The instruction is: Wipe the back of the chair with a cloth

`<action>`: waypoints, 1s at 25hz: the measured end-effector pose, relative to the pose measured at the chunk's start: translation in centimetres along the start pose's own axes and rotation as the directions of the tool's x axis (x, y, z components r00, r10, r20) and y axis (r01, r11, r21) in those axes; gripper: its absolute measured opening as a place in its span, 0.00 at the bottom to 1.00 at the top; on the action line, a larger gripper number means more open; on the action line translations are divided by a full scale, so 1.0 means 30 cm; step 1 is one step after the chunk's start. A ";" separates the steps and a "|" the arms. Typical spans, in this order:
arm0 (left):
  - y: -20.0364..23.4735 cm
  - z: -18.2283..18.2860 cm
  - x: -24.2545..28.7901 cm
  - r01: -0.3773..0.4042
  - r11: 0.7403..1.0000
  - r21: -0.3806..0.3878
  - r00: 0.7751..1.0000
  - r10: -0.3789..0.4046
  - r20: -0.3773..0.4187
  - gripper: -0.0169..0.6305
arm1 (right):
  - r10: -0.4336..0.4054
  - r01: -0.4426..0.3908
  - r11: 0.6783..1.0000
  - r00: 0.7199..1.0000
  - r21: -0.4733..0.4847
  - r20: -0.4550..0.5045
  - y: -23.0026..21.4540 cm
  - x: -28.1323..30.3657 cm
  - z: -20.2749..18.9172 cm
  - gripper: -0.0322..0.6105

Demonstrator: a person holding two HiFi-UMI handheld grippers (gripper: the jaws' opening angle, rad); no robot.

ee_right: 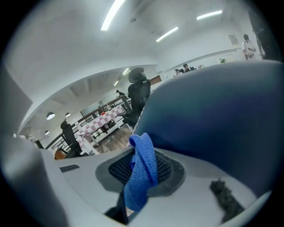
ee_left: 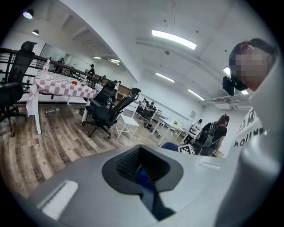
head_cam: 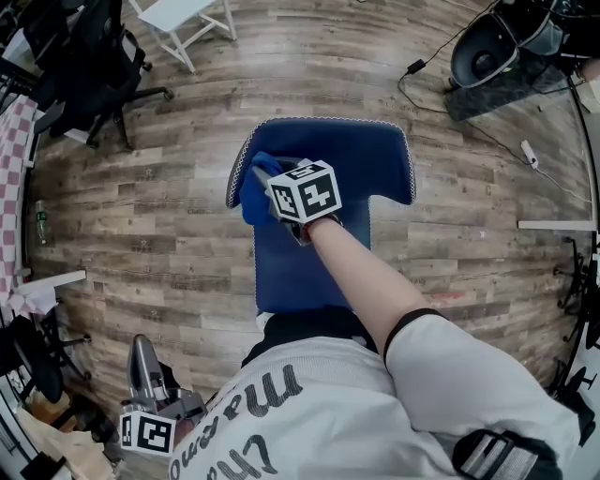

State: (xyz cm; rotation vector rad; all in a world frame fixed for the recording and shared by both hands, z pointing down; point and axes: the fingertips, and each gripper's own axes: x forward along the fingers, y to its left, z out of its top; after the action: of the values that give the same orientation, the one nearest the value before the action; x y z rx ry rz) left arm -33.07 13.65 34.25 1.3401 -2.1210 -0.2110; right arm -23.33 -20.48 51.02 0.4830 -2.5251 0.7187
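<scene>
A blue chair stands in front of me in the head view, its curved back (head_cam: pixel 375 150) beyond the seat (head_cam: pixel 291 272). My right gripper (head_cam: pixel 265 180) is at the left part of the back, shut on a blue cloth (head_cam: pixel 253 195) that lies against the upholstery. The right gripper view shows the cloth (ee_right: pixel 142 170) bunched and pinched in the right gripper (ee_right: pixel 131 197), with the chair back (ee_right: pixel 222 115) close behind it. My left gripper (head_cam: pixel 142 354) hangs low at my left side, far from the chair. In its own view the left gripper (ee_left: pixel 148 193) is shut and holds nothing.
Black office chairs (head_cam: pixel 89 66) and a white folding table (head_cam: pixel 183 19) stand at the far left on the wood floor. A black round device with cables (head_cam: pixel 487 56) sits far right. A table with a checked cloth (ee_left: pixel 62 86) and several people are farther off.
</scene>
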 end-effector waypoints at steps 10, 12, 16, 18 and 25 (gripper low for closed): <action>-0.045 -0.013 0.069 0.048 0.999 0.012 0.998 -0.047 -0.031 0.03 | -0.110 0.110 0.994 0.993 0.006 0.036 -0.183 -0.123 -0.031 0.17; -0.053 -0.017 0.086 0.060 0.998 0.009 0.998 -0.060 -0.036 0.03 | -0.134 0.129 0.989 0.989 0.072 0.069 -0.229 -0.164 -0.037 0.17; -0.078 -0.027 0.114 0.092 0.996 0.008 0.995 -0.091 -0.046 0.03 | -0.159 0.136 0.971 0.981 0.196 0.111 -0.316 -0.247 -0.054 0.17; -0.090 -0.032 0.131 0.117 0.993 -0.001 0.992 -0.116 -0.051 0.03 | -0.162 0.133 0.966 0.979 0.221 0.120 -0.347 -0.276 -0.054 0.17; -0.098 -0.023 0.162 0.132 0.991 0.017 0.989 -0.131 -0.070 0.03 | -0.276 0.254 0.951 0.954 0.176 0.119 -0.448 -0.396 -0.064 0.17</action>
State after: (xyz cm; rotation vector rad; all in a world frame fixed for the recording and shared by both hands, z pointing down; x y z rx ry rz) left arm -31.89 8.21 35.51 1.4801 -1.9849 -0.1935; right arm -6.84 -27.76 51.63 0.9411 -2.4732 0.8086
